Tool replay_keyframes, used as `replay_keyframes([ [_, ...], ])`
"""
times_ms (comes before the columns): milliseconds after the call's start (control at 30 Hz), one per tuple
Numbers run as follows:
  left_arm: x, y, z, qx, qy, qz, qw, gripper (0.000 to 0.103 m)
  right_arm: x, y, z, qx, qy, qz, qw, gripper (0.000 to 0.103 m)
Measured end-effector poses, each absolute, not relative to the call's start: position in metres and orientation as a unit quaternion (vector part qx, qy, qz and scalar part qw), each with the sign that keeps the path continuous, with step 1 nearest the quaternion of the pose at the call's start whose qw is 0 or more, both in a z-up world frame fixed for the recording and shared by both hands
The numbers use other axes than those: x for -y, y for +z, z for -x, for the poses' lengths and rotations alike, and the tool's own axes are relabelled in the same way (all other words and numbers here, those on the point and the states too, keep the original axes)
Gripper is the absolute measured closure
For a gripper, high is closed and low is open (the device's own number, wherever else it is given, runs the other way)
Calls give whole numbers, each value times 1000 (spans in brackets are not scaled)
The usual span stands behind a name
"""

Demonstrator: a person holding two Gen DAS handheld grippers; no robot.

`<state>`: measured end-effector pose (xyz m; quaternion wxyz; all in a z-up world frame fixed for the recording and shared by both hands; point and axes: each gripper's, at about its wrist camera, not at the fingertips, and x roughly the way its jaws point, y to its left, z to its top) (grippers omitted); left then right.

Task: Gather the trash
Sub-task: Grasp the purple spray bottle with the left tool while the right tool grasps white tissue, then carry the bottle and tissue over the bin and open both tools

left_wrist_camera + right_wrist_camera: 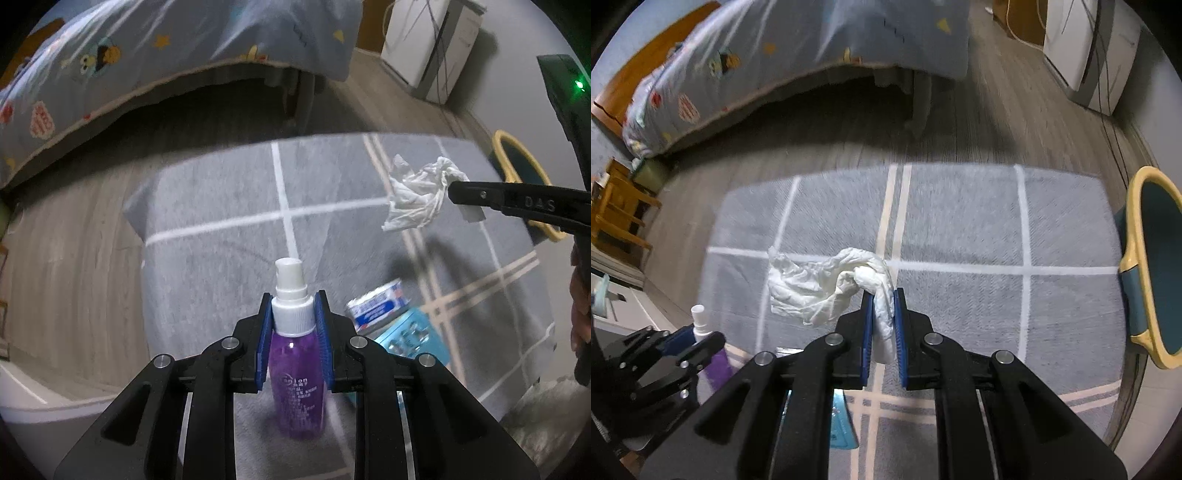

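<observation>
Right gripper (883, 317): clamped on crumpled tissue (827, 284), lifted over the rug (960, 229) | left gripper (294, 325): pinching purple spray bottle (295, 365) at its collar | next: swing tissue right to the yellow-rimmed bin (1156, 266); keep your squeeze firm, release only over its mouth.

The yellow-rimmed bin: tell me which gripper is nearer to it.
Right. The right gripper, shut on the crumpled tissue, has the yellow-rimmed bin just off to its right. The left gripper, holding the purple spray bottle, sits farther left, beyond the right one.
</observation>
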<state>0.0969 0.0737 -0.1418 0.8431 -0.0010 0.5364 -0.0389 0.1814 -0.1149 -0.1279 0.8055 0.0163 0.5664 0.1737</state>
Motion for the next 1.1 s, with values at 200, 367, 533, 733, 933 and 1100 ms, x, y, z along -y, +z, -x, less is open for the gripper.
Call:
replay_keyframes([
  [200, -60, -113, -98, -493, -44, -22, 869, 79, 141, -97, -173, -540, 172, -38, 823, 92],
  [367, -48, -86, -97, -450, -51, -43, 891, 80, 154, -78, -168, -522, 163, -45, 836, 92],
  [533, -37, -64, -96, -420, -55, -56, 904, 80, 173, -63, -168, -508, 162, -58, 844, 92],
  [733, -22, -49, -96, -401, -64, -62, 912, 80, 194, -48, -166, -490, 162, -59, 855, 92],
  [933, -1, -46, -98, -399, -76, -70, 911, 80, 228, -39, -166, -482, 152, -75, 860, 92],
  [1100, 19, -45, -100, -396, -89, -76, 911, 80, 256, -33, -166, -474, 147, -90, 864, 92],
])
